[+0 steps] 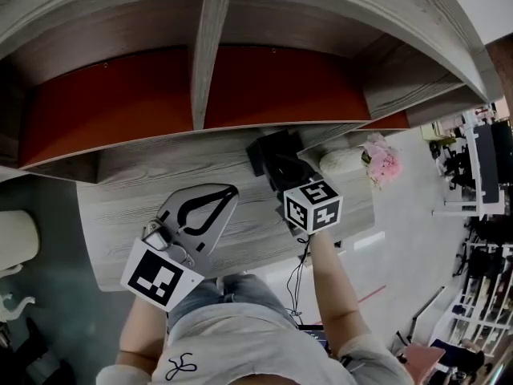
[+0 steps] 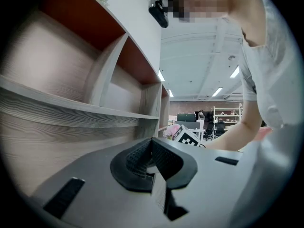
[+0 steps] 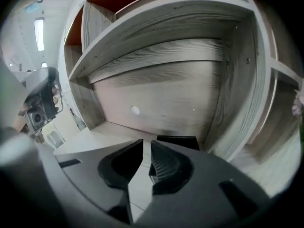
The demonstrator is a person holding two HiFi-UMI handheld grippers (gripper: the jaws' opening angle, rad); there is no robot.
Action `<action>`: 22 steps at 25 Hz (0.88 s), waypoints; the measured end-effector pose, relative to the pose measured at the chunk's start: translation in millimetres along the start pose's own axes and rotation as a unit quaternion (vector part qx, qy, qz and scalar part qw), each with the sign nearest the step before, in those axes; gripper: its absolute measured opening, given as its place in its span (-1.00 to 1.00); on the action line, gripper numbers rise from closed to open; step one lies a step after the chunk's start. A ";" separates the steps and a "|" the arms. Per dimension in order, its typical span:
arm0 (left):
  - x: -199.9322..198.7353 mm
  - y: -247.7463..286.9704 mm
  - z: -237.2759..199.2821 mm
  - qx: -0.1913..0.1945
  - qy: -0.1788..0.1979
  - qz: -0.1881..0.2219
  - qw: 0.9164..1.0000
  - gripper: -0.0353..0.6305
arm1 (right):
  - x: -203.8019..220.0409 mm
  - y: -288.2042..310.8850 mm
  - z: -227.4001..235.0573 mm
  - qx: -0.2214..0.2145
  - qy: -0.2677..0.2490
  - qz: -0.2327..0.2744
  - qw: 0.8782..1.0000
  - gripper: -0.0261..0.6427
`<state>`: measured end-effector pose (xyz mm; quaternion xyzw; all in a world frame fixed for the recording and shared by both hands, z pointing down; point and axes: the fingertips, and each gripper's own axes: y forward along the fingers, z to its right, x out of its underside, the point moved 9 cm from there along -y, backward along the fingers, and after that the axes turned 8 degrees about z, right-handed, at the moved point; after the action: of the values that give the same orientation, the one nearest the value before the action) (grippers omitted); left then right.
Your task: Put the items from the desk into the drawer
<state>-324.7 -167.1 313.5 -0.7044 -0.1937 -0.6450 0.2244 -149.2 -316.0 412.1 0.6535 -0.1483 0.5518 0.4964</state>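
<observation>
Left gripper (image 2: 152, 141): low over the near-left of the worktop (image 1: 120, 223), jaws together at the tips, nothing between them
Left arm: bare forearm comes up from the bottom edge in the head view, marker plate at the wrist end
Shelf unit (image 1: 200, 62): grey wood-grain, red back panels, one upright divider, standing along the far side of the worktop
Black flat item (image 3: 176, 140): lying on the worktop, right up against the back panel under the shelf, just beyond the right jaws
Right gripper (image 3: 145, 147): pointed at that item, jaws a narrow slit apart, only worktop showing through
Marker cube (image 1: 313, 205): riding on the right gripper
White rounded object (image 1: 341, 160): right end of the worktop
Pink flowers (image 1: 381, 160): just beside it, at the right edge
</observation>
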 end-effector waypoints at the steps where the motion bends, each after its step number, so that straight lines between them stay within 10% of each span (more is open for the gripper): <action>1: 0.1 -1.2 -1.2 -0.002 0.001 0.001 1.000 -0.86 | 0.2 3.7 2.0 0.000 -0.003 -0.009 1.000 -0.74; 22: 8.8 -16.2 -16.0 -0.031 -0.011 0.002 0.999 -0.86 | 11.9 45.4 4.5 0.033 -0.046 -0.170 0.984 -0.71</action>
<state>-346.1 -163.0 324.5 -0.7186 -0.1746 -0.6421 0.2019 -176.2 -336.5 444.9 0.7101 -0.0397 0.4332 0.5537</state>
